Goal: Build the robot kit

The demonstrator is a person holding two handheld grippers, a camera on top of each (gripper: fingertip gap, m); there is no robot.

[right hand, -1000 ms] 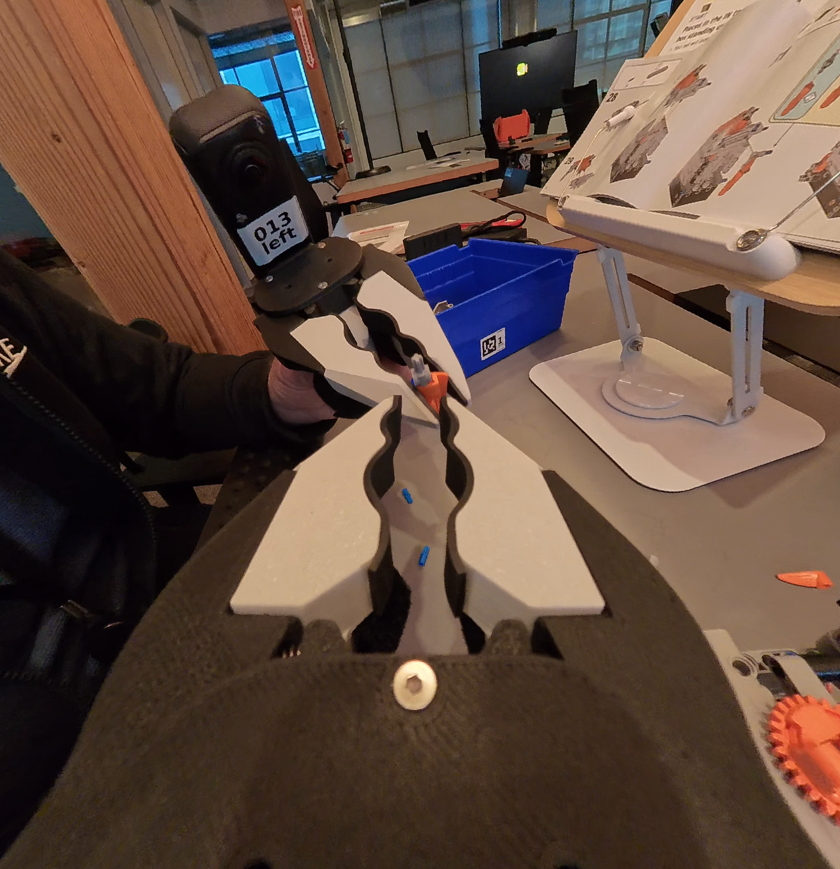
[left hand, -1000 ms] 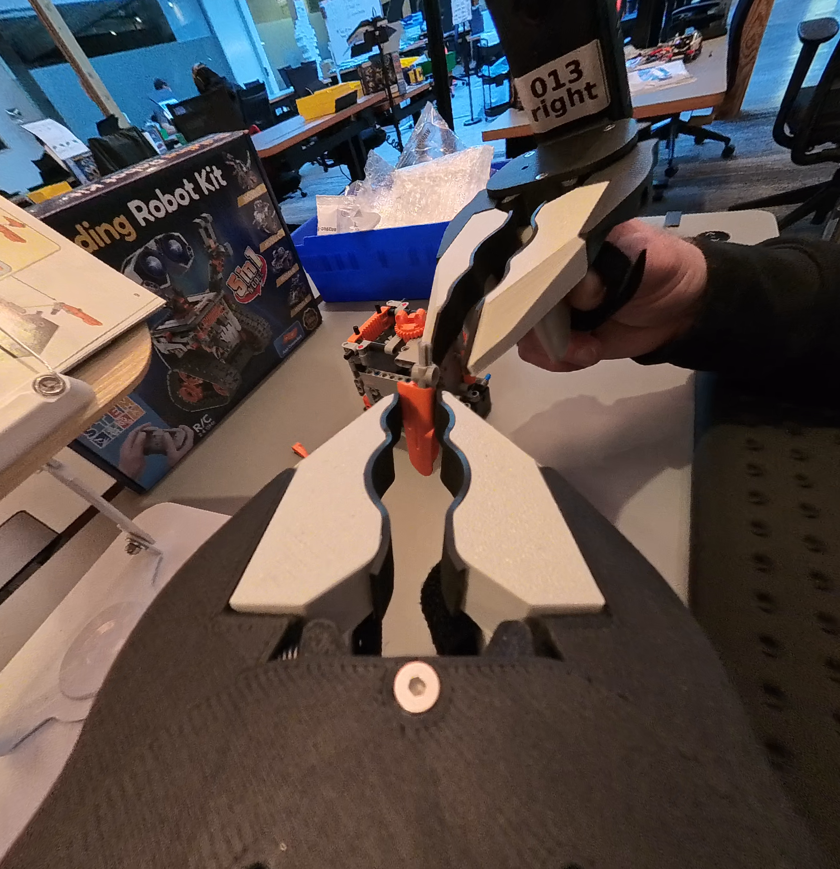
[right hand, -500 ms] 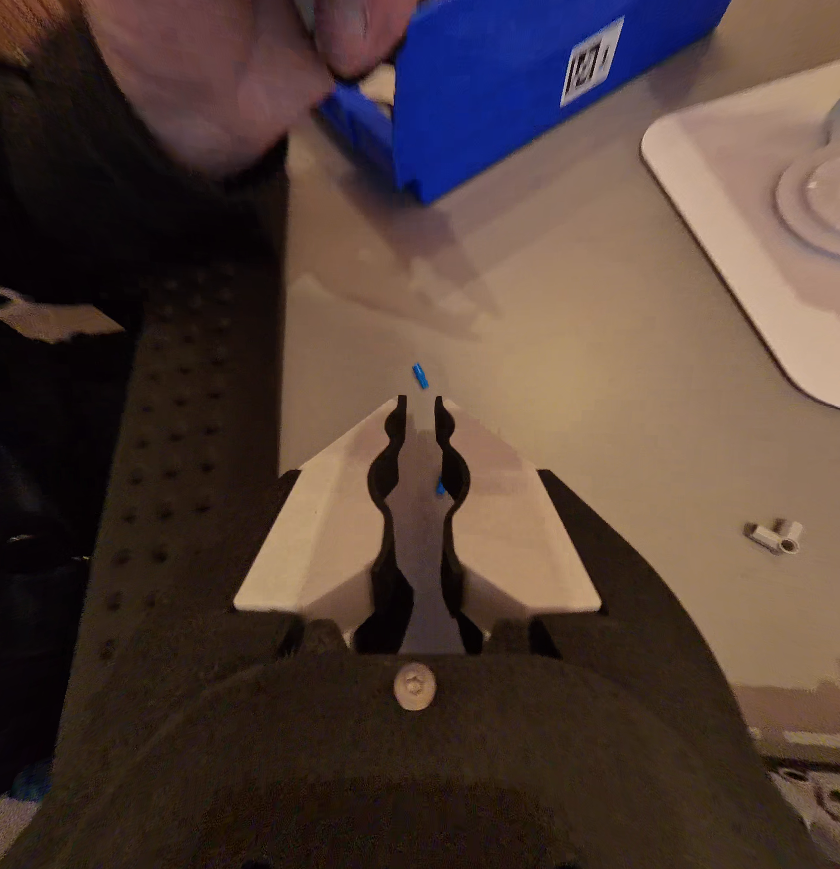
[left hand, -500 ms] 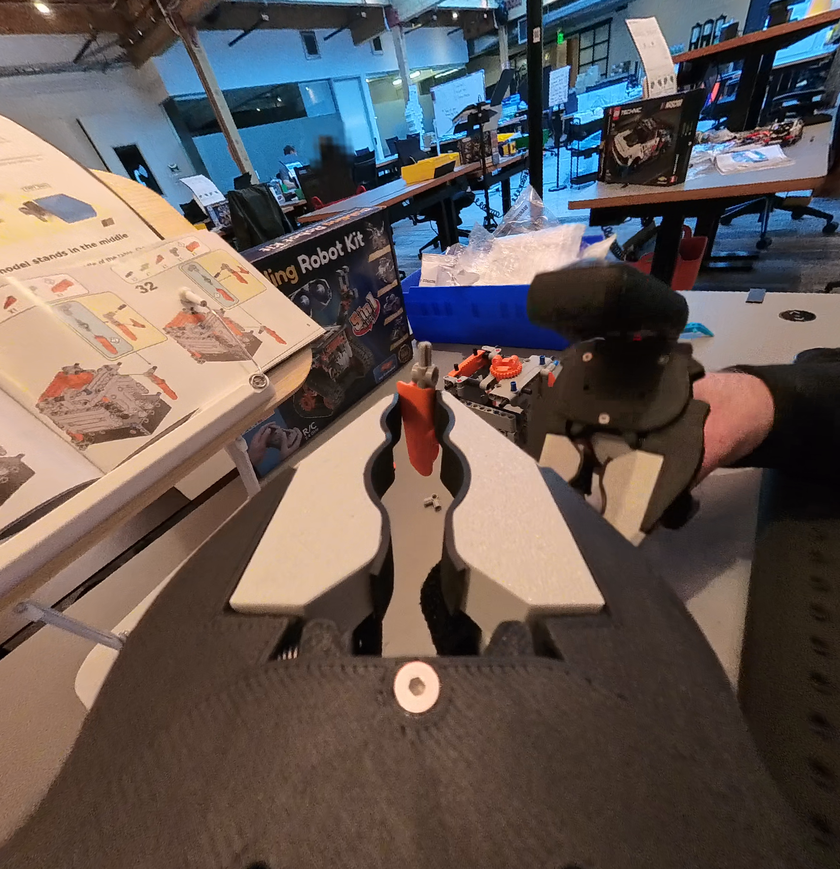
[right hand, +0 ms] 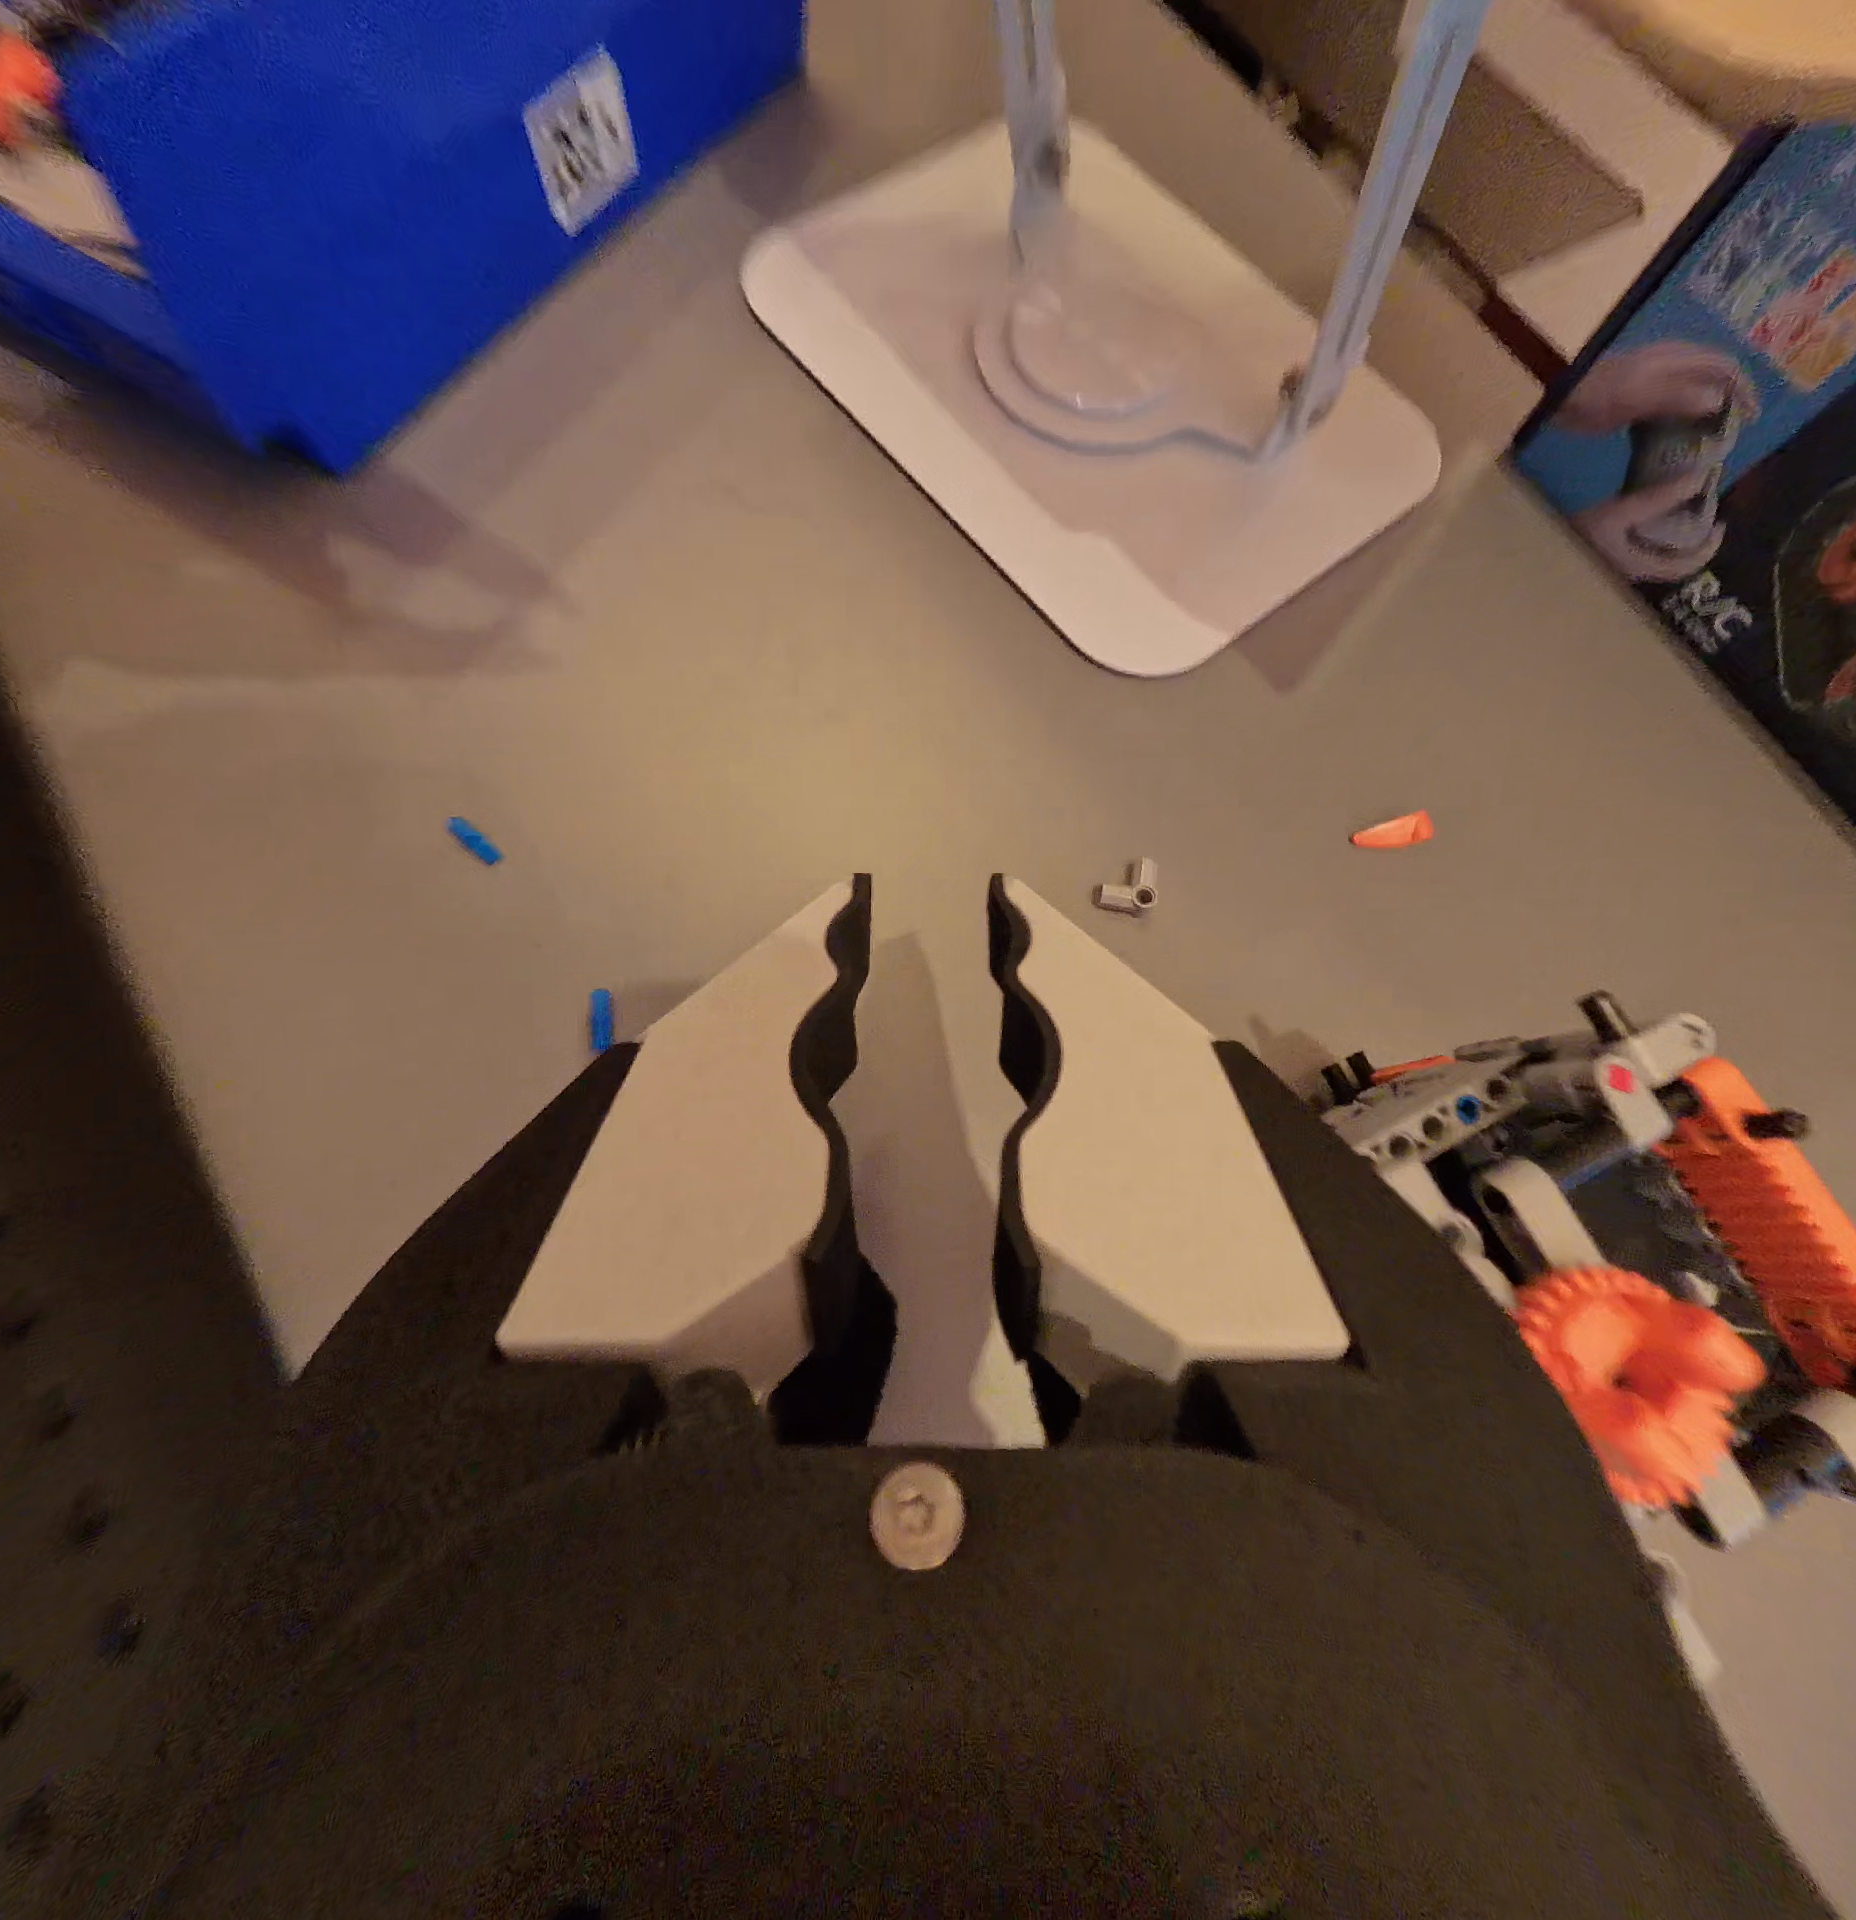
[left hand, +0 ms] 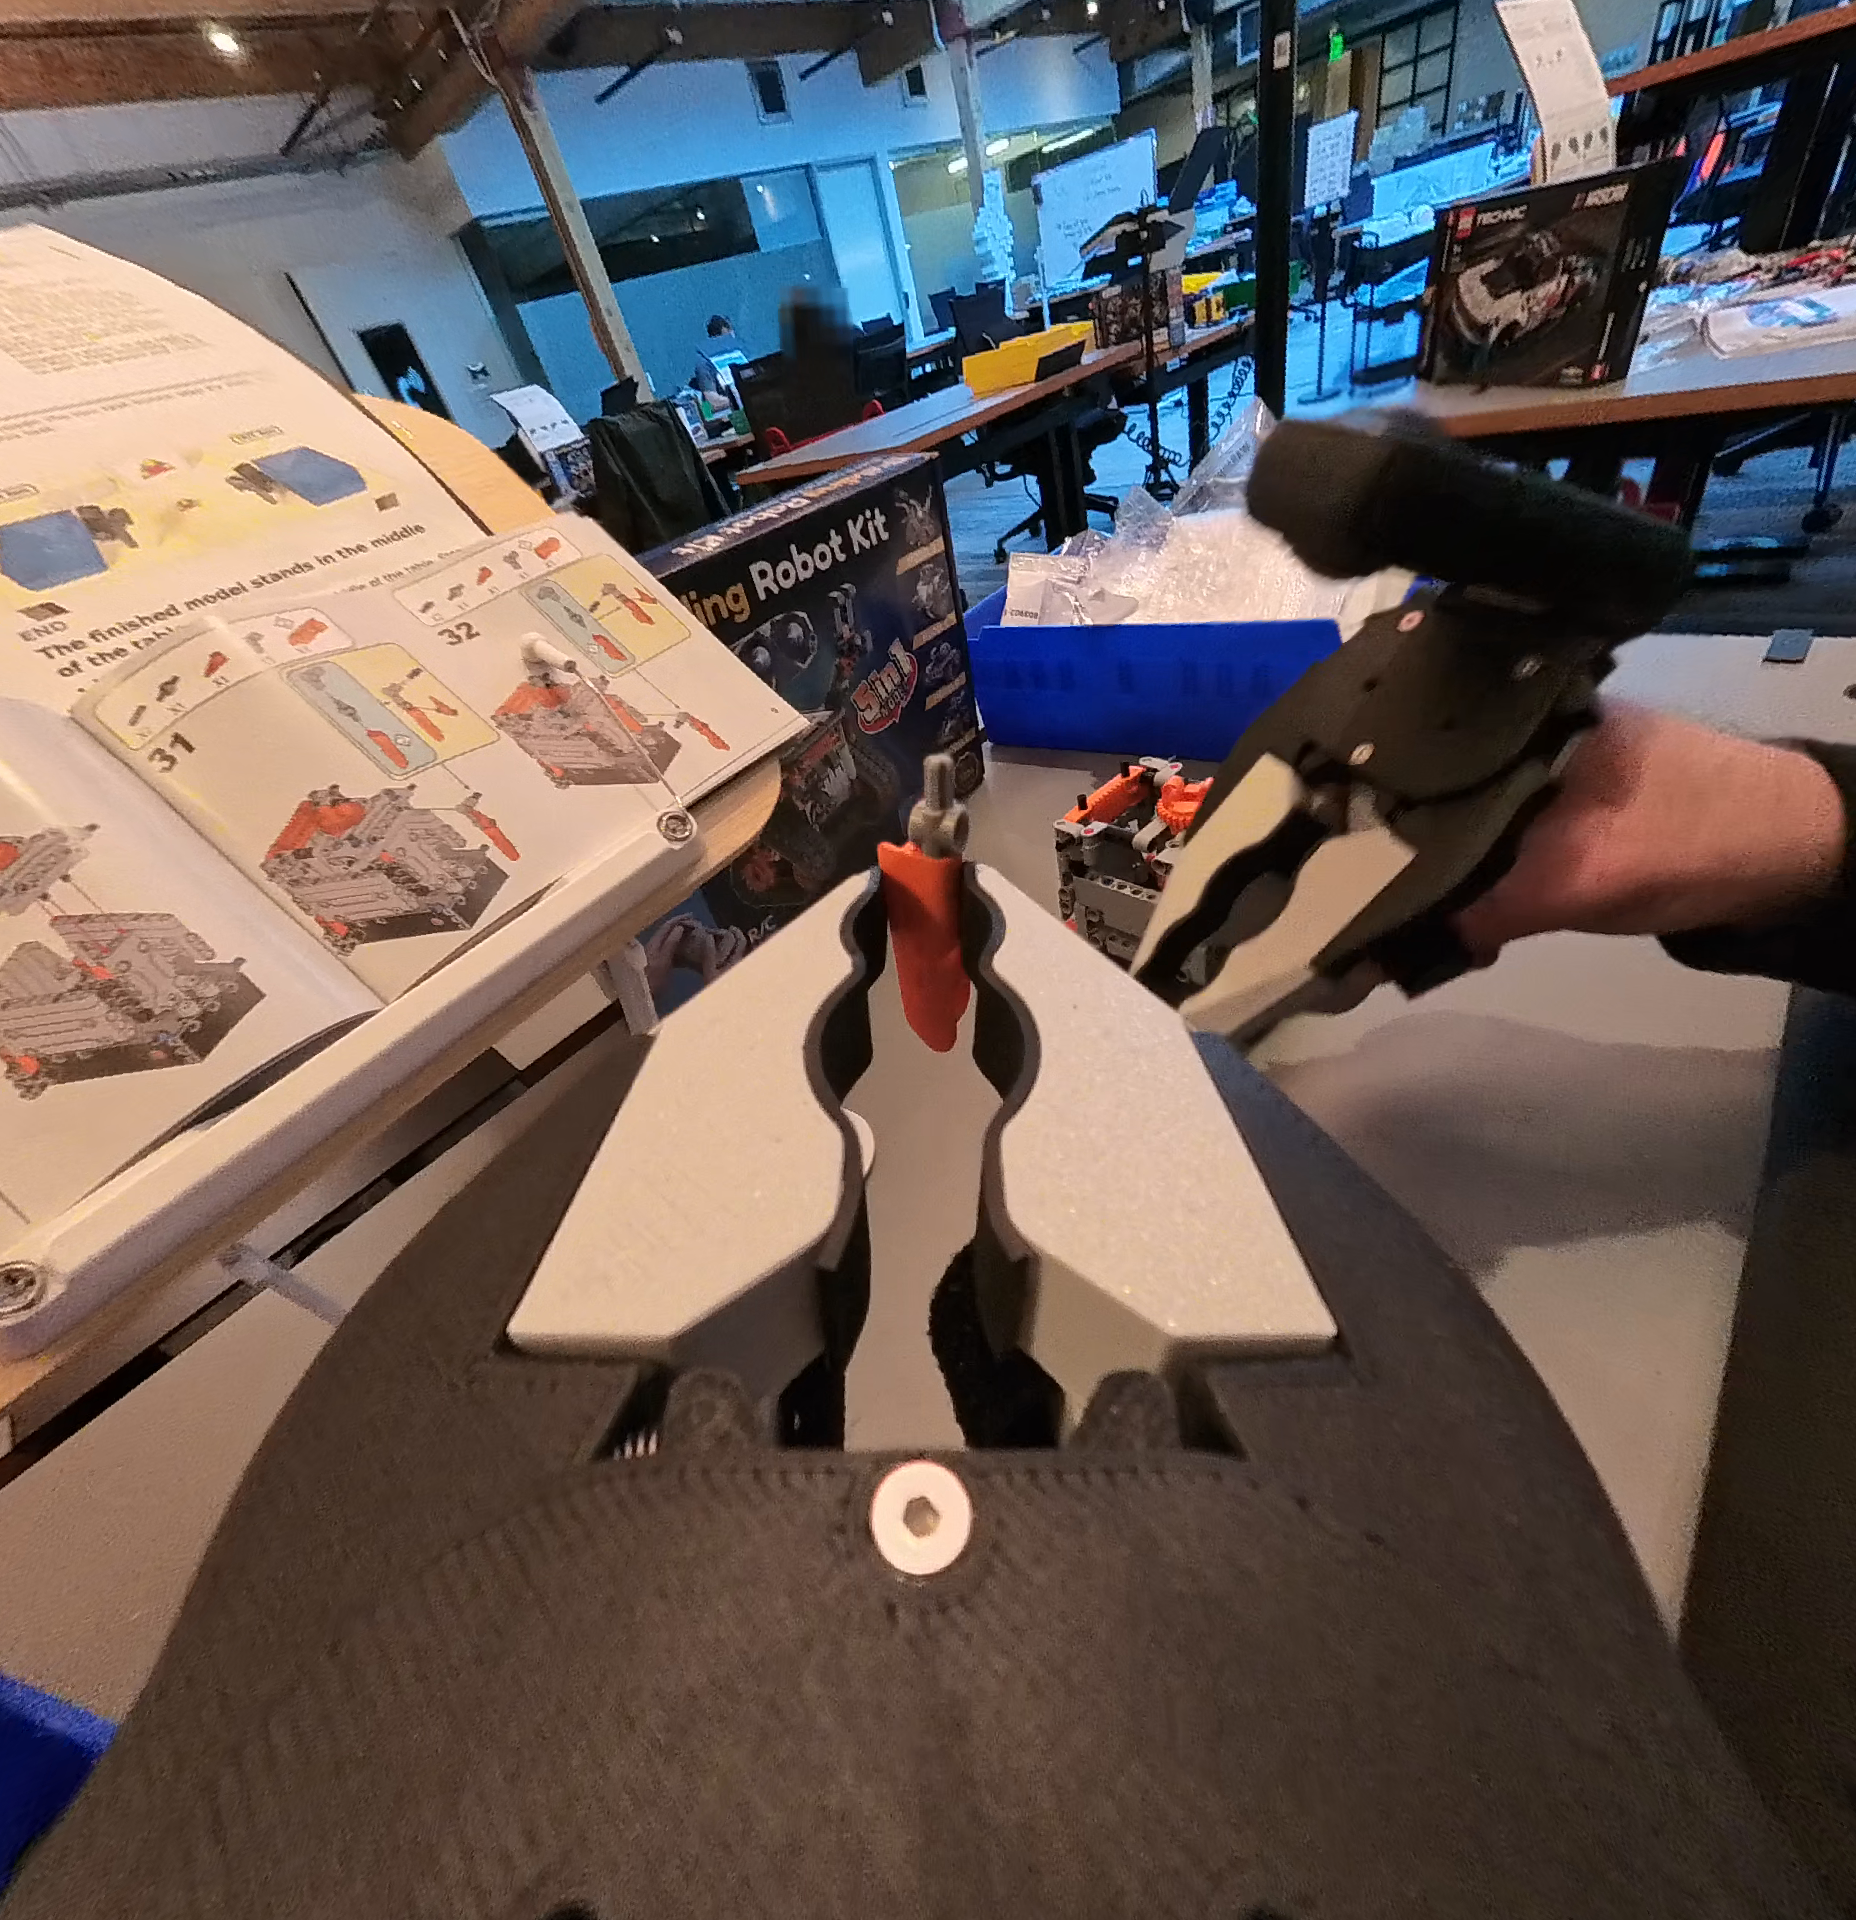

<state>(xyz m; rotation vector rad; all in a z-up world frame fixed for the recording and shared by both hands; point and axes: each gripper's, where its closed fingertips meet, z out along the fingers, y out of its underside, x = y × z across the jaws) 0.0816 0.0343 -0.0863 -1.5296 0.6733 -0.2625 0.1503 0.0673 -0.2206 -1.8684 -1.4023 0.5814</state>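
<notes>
My left gripper (left hand: pixel 924 883) is shut on an orange tapered piece (left hand: pixel 926 951) with a small grey connector (left hand: pixel 936 805) on its top, held up above the table. My right gripper (right hand: pixel 929 883) is open and empty, pointing down at the grey table; it also shows in the left wrist view (left hand: pixel 1173 987), held by a hand to the right of the orange piece. A loose grey connector (right hand: pixel 1130 891) lies just right of its fingertips. Two blue pins (right hand: pixel 474 840) (right hand: pixel 600 1018) lie to the left. A second orange piece (right hand: pixel 1393 829) lies farther right.
A grey and orange gear model (right hand: pixel 1630 1226) (left hand: pixel 1121 842) stands at the right. A blue bin (right hand: pixel 384 208) is at the far left. An open instruction book (left hand: pixel 311 748) rests on a white stand (right hand: pixel 1090 436). A dark kit box (left hand: pixel 851 644) stands behind. Left tips to right tips: about 15 cm.
My right gripper left the orange piece, dropped toward the table and swung right, its jaws a little wider. My left gripper tilted up, still holding the orange piece.
</notes>
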